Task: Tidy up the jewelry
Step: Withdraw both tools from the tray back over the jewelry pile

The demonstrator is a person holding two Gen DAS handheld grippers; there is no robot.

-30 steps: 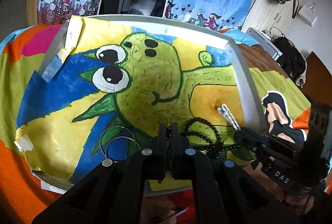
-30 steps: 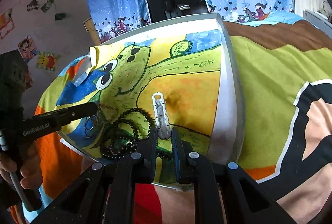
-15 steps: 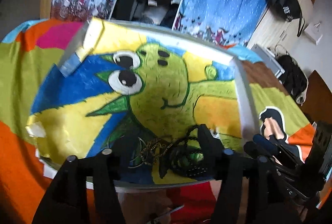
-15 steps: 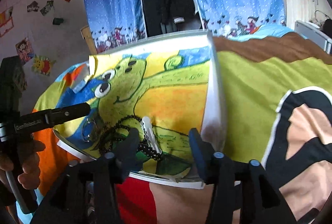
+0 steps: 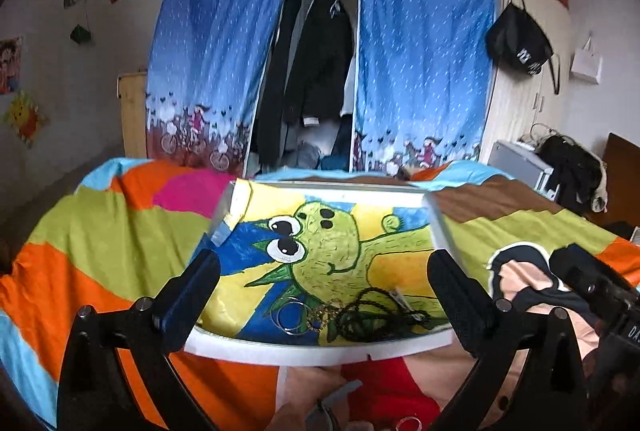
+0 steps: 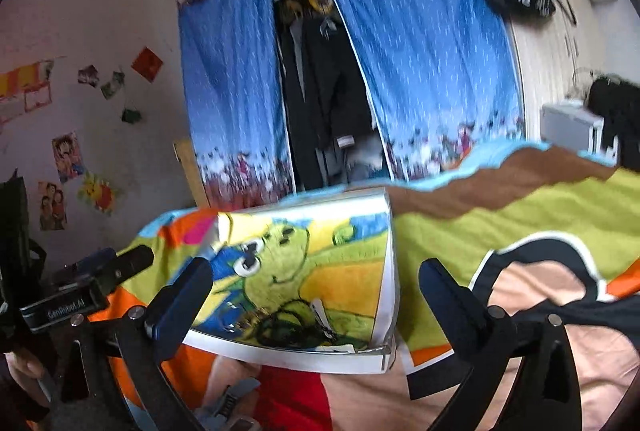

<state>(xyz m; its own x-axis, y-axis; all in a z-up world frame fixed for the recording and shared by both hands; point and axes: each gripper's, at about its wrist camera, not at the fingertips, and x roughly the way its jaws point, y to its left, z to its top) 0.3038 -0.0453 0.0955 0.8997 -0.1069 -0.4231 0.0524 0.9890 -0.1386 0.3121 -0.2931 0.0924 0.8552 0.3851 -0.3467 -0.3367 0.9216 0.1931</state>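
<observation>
A white tray (image 5: 320, 351) lined with a green cartoon-creature painting lies on the bed. Near its front edge sit silver hoops (image 5: 290, 315), a gold chain (image 5: 324, 311), a black bead necklace (image 5: 368, 315) and a silver clip (image 5: 400, 297). My left gripper (image 5: 324, 263) hovers above and behind them, jaws opening wide, nothing between them. In the right wrist view the tray (image 6: 288, 355) is blurred, with the beads (image 6: 288, 319) and clip (image 6: 320, 313) at its front. My right gripper (image 6: 316, 271) also hangs back from the tray, jaws opening, nothing between them.
A patchwork bedspread (image 5: 100, 239) in orange, green and brown surrounds the tray. Blue curtains (image 5: 224, 51) frame an open wardrobe behind the bed. A black bag (image 5: 518, 43) hangs at the right. A person's hand (image 6: 24, 367) holds the left gripper's handle.
Both grippers were shut low over the tray, the left on the gold chain and the right on the silver clip. Both have let go, opened wide and risen back from the tray.
</observation>
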